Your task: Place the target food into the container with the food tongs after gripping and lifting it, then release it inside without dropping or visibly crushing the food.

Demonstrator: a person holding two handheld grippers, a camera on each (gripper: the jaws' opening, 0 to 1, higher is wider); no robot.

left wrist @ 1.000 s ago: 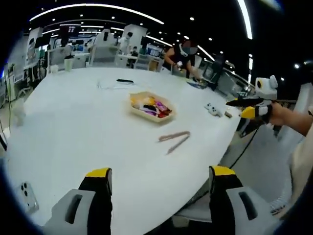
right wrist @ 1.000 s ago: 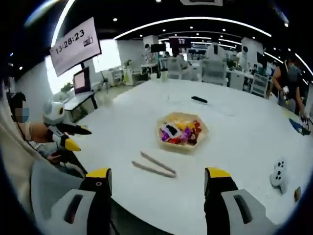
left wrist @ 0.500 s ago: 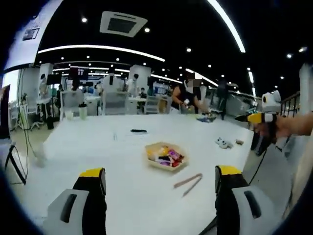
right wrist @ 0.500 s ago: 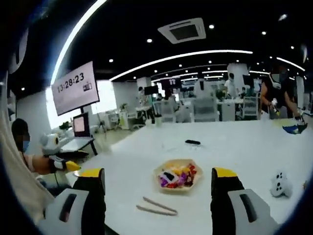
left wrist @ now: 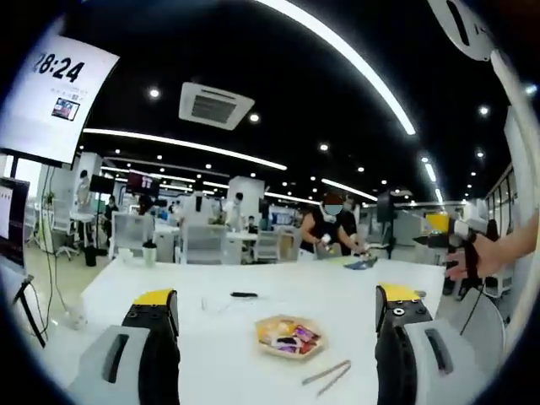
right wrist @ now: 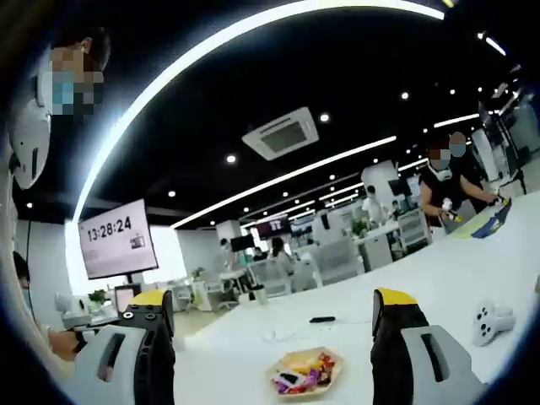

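In the left gripper view, my left gripper (left wrist: 278,308) has its jaws spread wide, holding nothing, raised above the white table (left wrist: 126,295). At 6 o'clock between the jaws sits the shallow container (left wrist: 289,336) with mixed wrapped food, resting on the table. Just beyond it at 5 o'clock lie the food tongs (left wrist: 328,375), flat on the table, arms slightly apart, apart from the container. At 3 o'clock my right gripper (left wrist: 445,240) is visible in my hand (left wrist: 474,257); I cannot tell its jaw state there.

In the right gripper view, my right gripper (right wrist: 274,312) has its jaws spread and holds nothing. The container (right wrist: 305,373) sits at 6 o'clock. A white controller (right wrist: 493,320) lies at 4 o'clock.
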